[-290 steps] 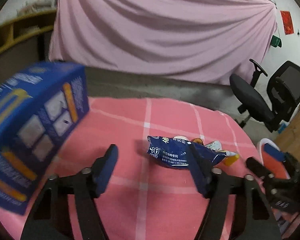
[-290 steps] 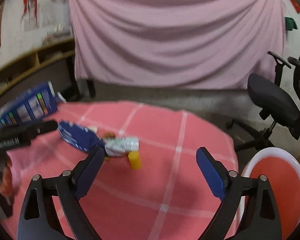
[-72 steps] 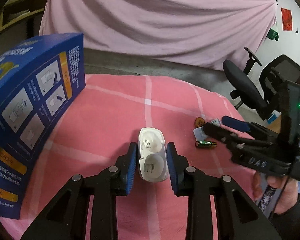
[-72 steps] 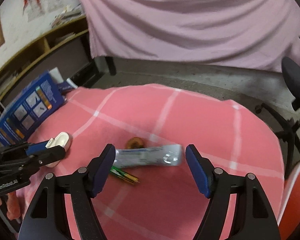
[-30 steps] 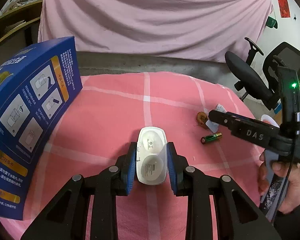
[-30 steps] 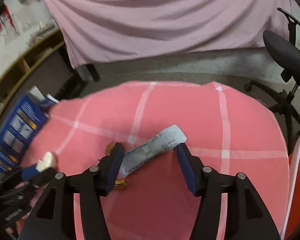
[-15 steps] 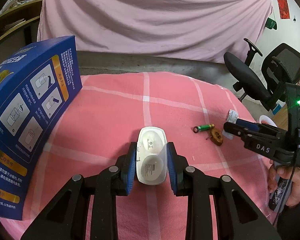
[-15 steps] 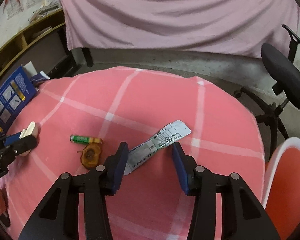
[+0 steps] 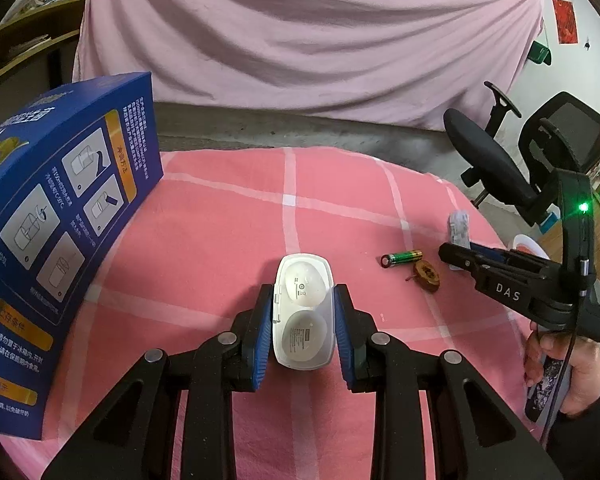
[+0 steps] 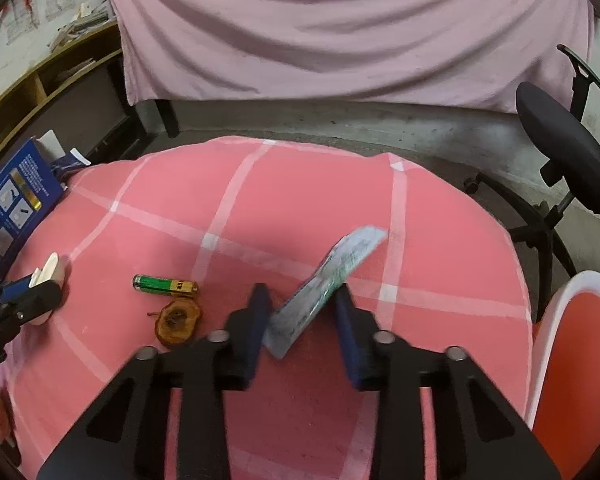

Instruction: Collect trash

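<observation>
Left tool (image 9: 303,322): I am holding it closed on the white case (image 9: 303,311), both blue pads pressing its long sides.
Case: its long axis is running straight ahead along the fingers, rounded end pointing away from me, sitting low over the pink tabletop (image 9: 220,232).
Right tool (image 10: 303,312): I am gripping the silver wrapper (image 10: 324,284) with it, jaws narrowed onto the near part.
Wrapper: its long axis is slanting up and to the right, far end lifting clear of the tabletop; it is blurring.
Battery (image 10: 165,285): lying crosswise on the tabletop, left of my right tool.
Brown slice (image 10: 179,323): lying just beside the battery, nearer me.
Blue box (image 9: 52,236): standing at the tabletop's left edge.
</observation>
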`<action>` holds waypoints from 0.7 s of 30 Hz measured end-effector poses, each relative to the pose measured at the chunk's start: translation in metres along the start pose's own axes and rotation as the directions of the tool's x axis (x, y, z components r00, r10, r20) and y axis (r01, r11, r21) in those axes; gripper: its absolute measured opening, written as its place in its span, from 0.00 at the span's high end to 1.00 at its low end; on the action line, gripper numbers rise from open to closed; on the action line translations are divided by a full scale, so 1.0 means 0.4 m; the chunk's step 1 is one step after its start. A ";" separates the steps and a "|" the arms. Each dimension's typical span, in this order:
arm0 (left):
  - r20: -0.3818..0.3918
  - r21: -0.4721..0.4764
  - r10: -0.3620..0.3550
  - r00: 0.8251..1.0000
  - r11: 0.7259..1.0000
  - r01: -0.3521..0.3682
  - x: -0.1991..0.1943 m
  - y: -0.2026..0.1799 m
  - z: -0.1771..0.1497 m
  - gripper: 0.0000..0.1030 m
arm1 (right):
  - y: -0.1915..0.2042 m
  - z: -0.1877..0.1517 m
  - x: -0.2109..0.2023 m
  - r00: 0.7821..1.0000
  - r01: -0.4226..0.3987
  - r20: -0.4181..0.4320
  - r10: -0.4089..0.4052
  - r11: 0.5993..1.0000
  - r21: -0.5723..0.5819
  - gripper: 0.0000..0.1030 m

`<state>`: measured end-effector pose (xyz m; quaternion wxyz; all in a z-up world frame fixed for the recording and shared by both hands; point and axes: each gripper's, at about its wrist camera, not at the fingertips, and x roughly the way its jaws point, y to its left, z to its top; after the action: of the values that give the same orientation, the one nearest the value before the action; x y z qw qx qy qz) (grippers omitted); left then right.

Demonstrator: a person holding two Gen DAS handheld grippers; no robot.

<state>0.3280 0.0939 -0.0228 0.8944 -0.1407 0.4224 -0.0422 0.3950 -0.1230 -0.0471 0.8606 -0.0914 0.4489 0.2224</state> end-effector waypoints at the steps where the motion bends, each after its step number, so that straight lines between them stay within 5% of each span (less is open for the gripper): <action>1: 0.002 -0.001 -0.012 1.000 1.000 0.012 -0.001 -0.001 0.001 0.76 | 0.000 -0.002 -0.004 1.000 0.001 0.006 -0.001 1.000 -0.003 0.89; 10: 0.056 0.009 -0.076 0.996 0.997 0.076 -0.020 -0.031 0.004 0.76 | -0.017 -0.020 -0.062 0.993 -0.042 0.109 0.040 0.999 0.012 0.96; 17: 0.045 0.005 -0.063 0.997 0.998 0.063 -0.003 -0.046 0.007 0.76 | -0.036 -0.022 -0.060 0.993 -0.074 0.099 0.069 0.996 0.048 0.94; 18: 0.038 -0.003 -0.064 0.997 0.998 0.064 0.002 -0.045 0.009 0.76 | -0.040 -0.021 -0.058 0.992 -0.083 0.095 0.078 0.995 0.054 0.91; 21: 0.025 -0.016 -0.072 0.997 0.997 0.072 0.011 -0.038 0.013 0.76 | -0.034 -0.019 -0.054 0.992 -0.098 0.087 0.093 0.994 0.045 0.61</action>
<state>0.3355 0.0795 -0.0187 0.8961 -0.1641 0.4065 -0.0691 0.3849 -0.1444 -0.0344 0.8693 -0.0393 0.4210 0.2560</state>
